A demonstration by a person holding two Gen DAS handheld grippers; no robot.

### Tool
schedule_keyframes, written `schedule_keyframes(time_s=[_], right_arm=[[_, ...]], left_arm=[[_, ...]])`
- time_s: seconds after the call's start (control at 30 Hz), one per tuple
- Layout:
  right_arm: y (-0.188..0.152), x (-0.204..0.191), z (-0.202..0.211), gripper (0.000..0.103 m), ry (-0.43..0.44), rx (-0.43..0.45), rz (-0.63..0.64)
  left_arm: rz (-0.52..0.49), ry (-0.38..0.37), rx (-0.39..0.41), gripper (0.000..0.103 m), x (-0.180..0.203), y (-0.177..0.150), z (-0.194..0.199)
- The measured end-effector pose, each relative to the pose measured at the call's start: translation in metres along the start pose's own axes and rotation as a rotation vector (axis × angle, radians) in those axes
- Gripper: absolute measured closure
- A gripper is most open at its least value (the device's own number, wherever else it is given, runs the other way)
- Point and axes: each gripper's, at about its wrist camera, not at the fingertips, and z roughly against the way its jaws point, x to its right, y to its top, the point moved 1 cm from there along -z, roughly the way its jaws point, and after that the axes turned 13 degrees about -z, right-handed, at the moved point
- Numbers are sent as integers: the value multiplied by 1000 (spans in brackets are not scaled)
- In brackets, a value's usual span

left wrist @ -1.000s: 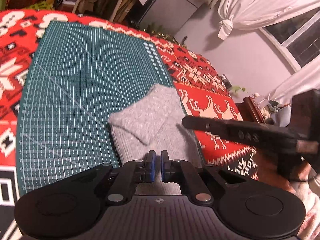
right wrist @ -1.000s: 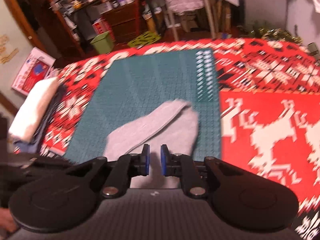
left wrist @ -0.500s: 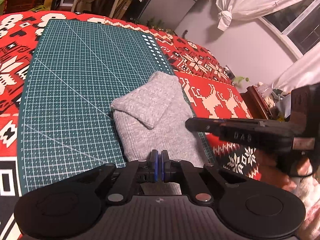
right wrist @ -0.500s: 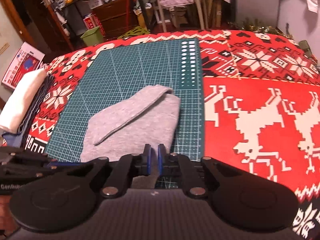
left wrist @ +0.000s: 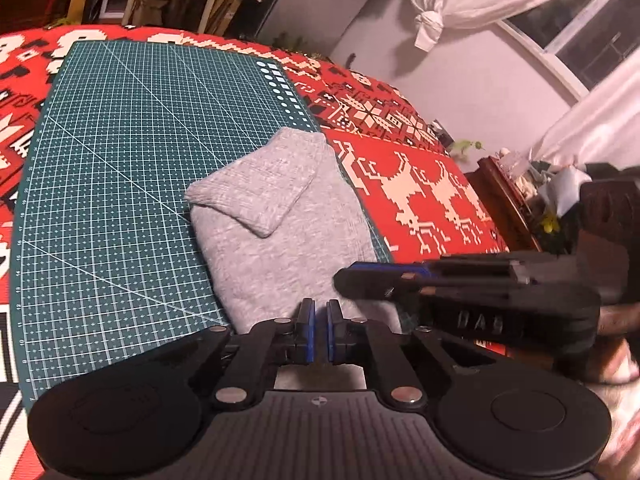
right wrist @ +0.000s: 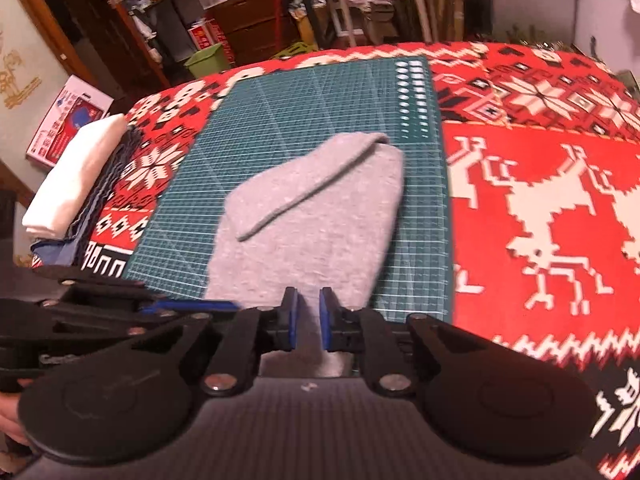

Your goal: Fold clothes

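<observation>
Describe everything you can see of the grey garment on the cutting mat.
The grey garment looks like soft heathered knit, partly folded: a flap or sleeve lies diagonally across its upper part, leaving a raised folded edge. It lies flat on the green cutting mat, towards that mat's right edge, its near end running under both grippers. The left gripper and right gripper are over that near edge, jaws slightly apart; whether either touches the cloth cannot be told.

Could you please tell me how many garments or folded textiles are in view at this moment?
2: the grey garment on the green cutting mat, and a white folded textile at the bed's left edge. Darker layers beneath it are unclear.
</observation>
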Motion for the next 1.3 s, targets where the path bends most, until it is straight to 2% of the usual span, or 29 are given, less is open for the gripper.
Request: schedule_keyframes(time_s=[0.07, 0.13, 0.23, 0.33, 0.5, 0.6, 0.67, 0.7, 0.83, 0.97, 1.1, 1.17, 1.3], right_arm=[[3, 7, 2, 96, -31, 3, -17], [5, 12, 7, 92, -44, 13, -39], [0, 7, 20, 92, -5, 28, -39], [-10, -7, 24, 91, 43, 7, -31], [-28, -14, 9, 92, 27, -36, -24], [-31, -2, 9, 93, 33, -29, -59], [-31, 4, 11, 100, 13, -25, -87], [-32, 6, 12, 101, -1, -23, -92], [-37, 6, 29, 92, 1, -7, -83], [-41, 3, 39, 92, 47, -11, -105], [-50, -3, 28, 92, 25, -34, -102], [-58, -4, 27, 96, -7, -18, -70], [-69, -4, 32, 95, -33, 3, -46]], left_arm=[[-5, 5, -12, 95, 1, -3, 5], [-6, 10, -20, 96, 2, -7, 11], [6, -13, 4, 96, 7, -9, 21], [-5, -34, 33, 96, 14, -8, 27], [-43, -11, -49, 96, 21, -9, 3], [-43, -11, -40, 95, 20, -15, 5], [-31, -18, -42, 95, 18, -17, 7], [-26, -22, -42, 96, 18, -18, 9], [-18, -48, -39, 95, 19, -19, 18], [-22, -87, -23, 95, 26, -18, 26], [-51, -82, -57, 95, 30, -19, 15], [-48, -87, -82, 96, 28, -23, 9], [-37, -99, -127, 96, 24, -28, 2]])
